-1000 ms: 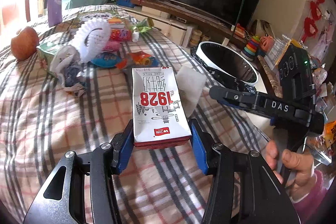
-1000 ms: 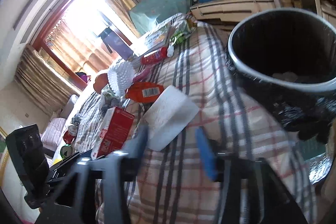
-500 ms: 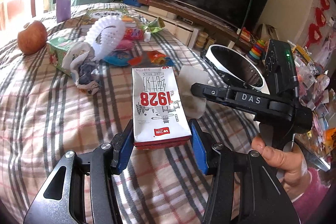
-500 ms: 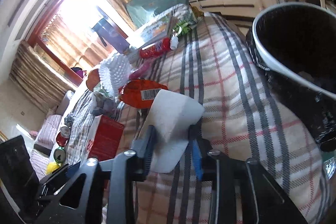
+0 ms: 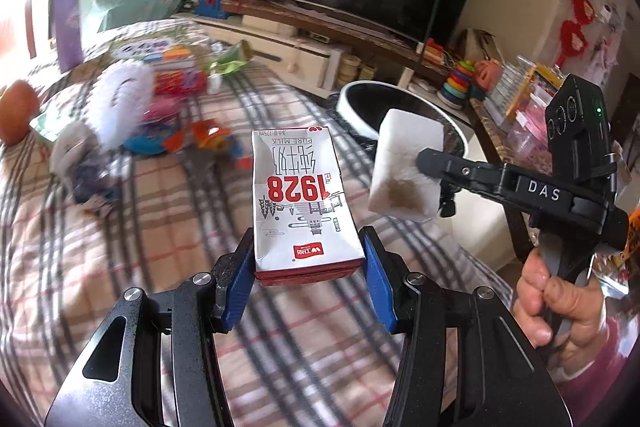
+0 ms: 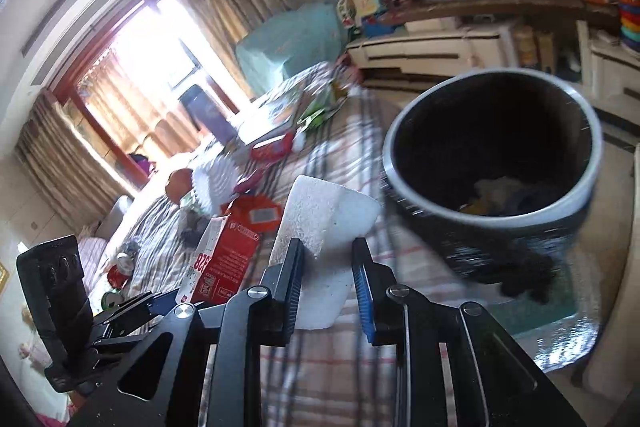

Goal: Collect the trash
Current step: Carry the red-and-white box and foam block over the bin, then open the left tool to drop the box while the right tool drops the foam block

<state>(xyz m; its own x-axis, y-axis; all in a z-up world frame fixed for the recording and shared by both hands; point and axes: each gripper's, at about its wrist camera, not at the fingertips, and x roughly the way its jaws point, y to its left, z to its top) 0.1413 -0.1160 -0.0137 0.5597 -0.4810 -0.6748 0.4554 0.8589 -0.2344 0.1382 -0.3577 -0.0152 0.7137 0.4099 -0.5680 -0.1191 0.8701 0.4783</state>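
A second before, the white pad (image 6: 324,243) lay flat on the plaid cloth (image 5: 120,211) near its bin-side edge, with the right gripper (image 6: 326,279) spread wide above it. By this moment the jaws were closing onto the pad, both pads pressed into its soft sides, and it hung clear of the cloth, its stained face showing in the left view. The left gripper (image 5: 308,267) had not changed: it was clamped on the milk carton (image 5: 300,195), which also rode free above the cloth. The bin (image 6: 496,163) stood just off the cloth's edge, its mouth open and some rubbish already at the bottom. With both pieces in hand and lifted, the pick-up step looked done for these two; what remained for them was the carry over the rim and the drop. More litter, wrappers and a white brush (image 5: 120,99) among it, sat toward the cloth's far edge.
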